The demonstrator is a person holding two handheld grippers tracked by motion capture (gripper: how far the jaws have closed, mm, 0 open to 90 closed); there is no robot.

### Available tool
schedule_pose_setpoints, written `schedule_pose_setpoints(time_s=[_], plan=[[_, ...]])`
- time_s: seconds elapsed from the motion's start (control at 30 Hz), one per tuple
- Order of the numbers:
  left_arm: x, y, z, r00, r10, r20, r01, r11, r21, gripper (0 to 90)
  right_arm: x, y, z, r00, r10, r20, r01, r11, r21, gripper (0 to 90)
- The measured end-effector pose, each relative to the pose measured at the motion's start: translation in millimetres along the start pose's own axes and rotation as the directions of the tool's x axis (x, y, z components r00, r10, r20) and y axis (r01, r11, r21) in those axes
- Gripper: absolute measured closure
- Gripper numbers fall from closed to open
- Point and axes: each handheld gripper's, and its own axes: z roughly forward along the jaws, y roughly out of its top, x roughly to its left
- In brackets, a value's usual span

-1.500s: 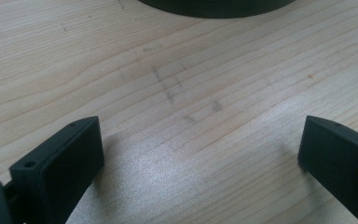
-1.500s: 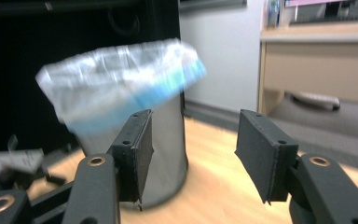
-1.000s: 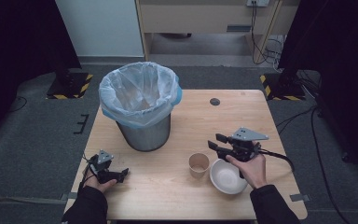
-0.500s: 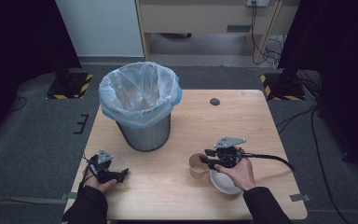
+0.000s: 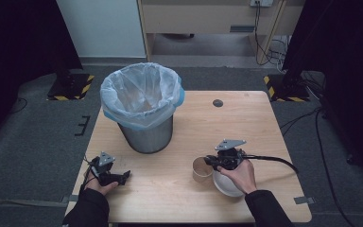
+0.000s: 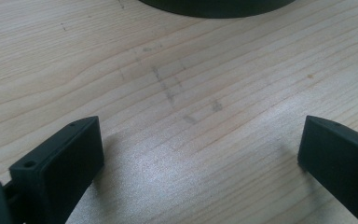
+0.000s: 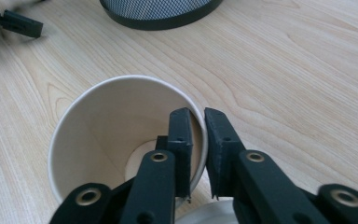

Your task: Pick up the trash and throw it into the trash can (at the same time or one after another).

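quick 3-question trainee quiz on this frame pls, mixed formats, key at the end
1. True or false: the right gripper has its fingers pinched on the wall of the paper cup, one inside and one outside.
2. Which item stands farthest from the person? A) white bowl B) lined trash bin C) paper cup
3. Fill in: the left gripper rests on the wooden table with its fingers ____.

Key
1. True; the right gripper view shows the rim between the two fingers.
2. B
3. open, with bare wood between them.
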Motion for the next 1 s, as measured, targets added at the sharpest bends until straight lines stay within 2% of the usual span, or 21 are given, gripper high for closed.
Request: schedule_pose_setpoints(time_s=[0.07, 0.3, 0.4, 0.47, 0.5, 0.53, 0.6, 0.63, 0.67, 0.8, 0.87, 0.9, 0.97, 1.0], plan=[[0.1, 0.0, 0.0, 1.0000, 0.001, 0.000, -0.001, 1.0000, 0.000, 0.0, -0.3, 0.7, -0.8, 1.0000, 0.004, -0.003, -0.004, 1.000, 0.004, 83.1], [0.0, 0.0, 0.0, 1.0000, 0.001, -0.001, -0.001, 1.0000, 0.000, 0.0, -1.2, 3.6, -7.8, 0.9997, 0.021, -0.012, -0.021, 0.999, -0.034, 84.4], [0.1, 0.1, 0.0, 1.0000, 0.001, 0.000, -0.001, 1.0000, 0.000, 0.0, -1.7, 6.1, -12.8, 0.9991, 0.036, -0.022, -0.037, 0.997, -0.065, 84.5], [0.1, 0.0, 0.0, 1.0000, 0.001, 0.000, -0.001, 1.0000, 0.000, 0.0, -3.0, 9.9, -20.9, 0.9979, 0.060, -0.026, -0.063, 0.990, -0.126, 84.6], [0.1, 0.1, 0.0, 1.0000, 0.001, 0.000, -0.001, 1.0000, 0.000, 0.0, -3.0, 9.9, -20.9, 0.9979, 0.060, -0.026, -0.063, 0.990, -0.126, 84.6], [0.1, 0.1, 0.0, 1.0000, 0.001, 0.000, -0.001, 1.0000, 0.000, 0.0, -4.3, 12.5, -27.3, 0.9966, 0.076, -0.033, -0.081, 0.982, -0.173, 84.6], [0.1, 0.1, 0.0, 1.0000, 0.001, 0.000, -0.001, 1.0000, 0.000, 0.0, -5.7, 15.7, -34.3, 0.9940, 0.099, -0.045, -0.107, 0.968, -0.228, 84.6], [0.1, 0.1, 0.0, 1.0000, 0.001, 0.000, -0.001, 1.0000, 0.000, 0.0, -5.7, 15.7, -34.3, 0.9940, 0.099, -0.045, -0.107, 0.968, -0.228, 84.6], [0.1, 0.0, 0.0, 1.0000, 0.001, 0.000, -0.001, 1.0000, 0.000, 0.0, -7.9, 18.9, -42.1, 0.9912, 0.119, -0.058, -0.131, 0.950, -0.282, 84.6], [0.1, 0.1, 0.0, 1.0000, 0.001, 0.000, -0.001, 1.0000, 0.000, 0.0, -13.5, 23.7, -57.7, 0.9886, 0.138, -0.060, -0.151, 0.913, -0.379, 84.6], [0.1, 0.1, 0.0, 1.0000, 0.001, 0.000, -0.001, 1.0000, 0.000, 0.0, -17.2, 26.1, -66.7, 0.9868, 0.149, -0.063, -0.162, 0.890, -0.426, 84.6], [0.1, 0.1, 0.0, 1.0000, 0.001, 0.000, -0.001, 1.0000, 0.000, 0.0, -17.2, 26.1, -66.7, 0.9868, 0.149, -0.063, -0.162, 0.890, -0.426, 84.6], [0.1, 0.1, 0.0, 1.0000, 0.001, 0.000, -0.001, 1.0000, 0.000, 0.0, -21.0, 28.4, -76.2, 0.9841, 0.161, -0.075, -0.177, 0.862, -0.475, 84.7], [0.1, 0.1, 0.0, 1.0000, 0.002, 0.000, -0.002, 1.0000, 0.000, 0.0, -24.7, 30.4, -85.1, 0.9819, 0.171, -0.082, -0.188, 0.836, -0.515, 84.7]])
